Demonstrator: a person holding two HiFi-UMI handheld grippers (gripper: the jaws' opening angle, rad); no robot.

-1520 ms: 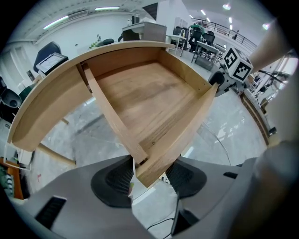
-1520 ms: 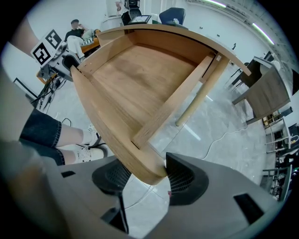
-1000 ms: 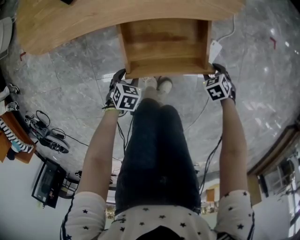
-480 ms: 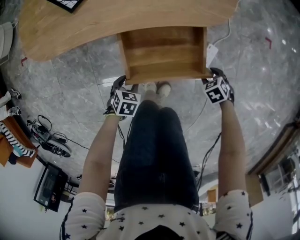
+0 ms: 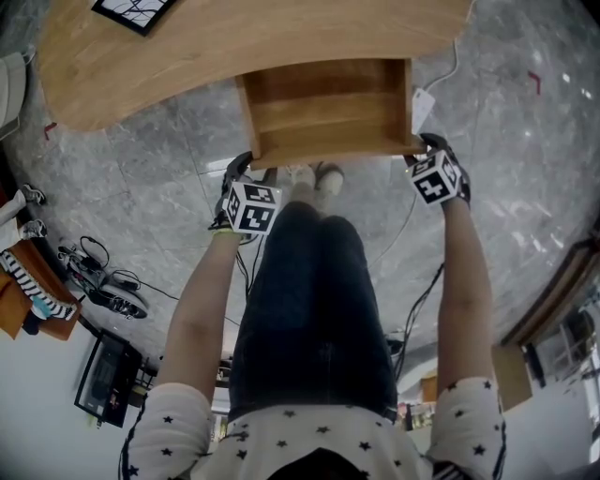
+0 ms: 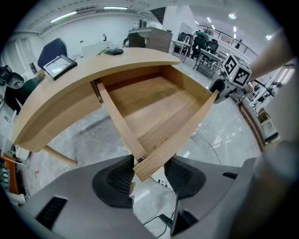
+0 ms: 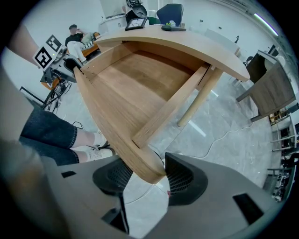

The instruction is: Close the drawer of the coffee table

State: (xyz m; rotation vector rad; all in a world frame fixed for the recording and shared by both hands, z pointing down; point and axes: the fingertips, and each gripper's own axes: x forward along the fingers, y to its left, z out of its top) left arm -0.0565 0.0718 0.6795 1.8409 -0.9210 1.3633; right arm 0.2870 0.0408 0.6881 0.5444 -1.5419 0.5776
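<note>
The wooden coffee table [image 5: 234,37] has its drawer [image 5: 328,103] pulled out toward me, with nothing in it. My left gripper [image 5: 246,161] points down at the left end of the drawer's front panel [image 5: 333,147]. In the left gripper view that corner [image 6: 154,161] sits between the two pads of the left gripper [image 6: 148,175], which press on it. My right gripper [image 5: 424,142] is at the panel's right end. In the right gripper view the rounded corner [image 7: 145,165] is clamped between the pads of the right gripper [image 7: 145,179].
My legs [image 5: 314,300] and shoes [image 5: 317,173] stand just below the drawer front. A black-framed tablet [image 5: 131,11] lies on the tabletop at far left. Cables and gear [image 5: 98,281] litter the marble floor at left. A white tag on a cord [image 5: 424,101] hangs beside the drawer's right side.
The whole scene has slid slightly down in the head view and the tablet has come into sight. Both grippers keep the same corners of the drawer front.
</note>
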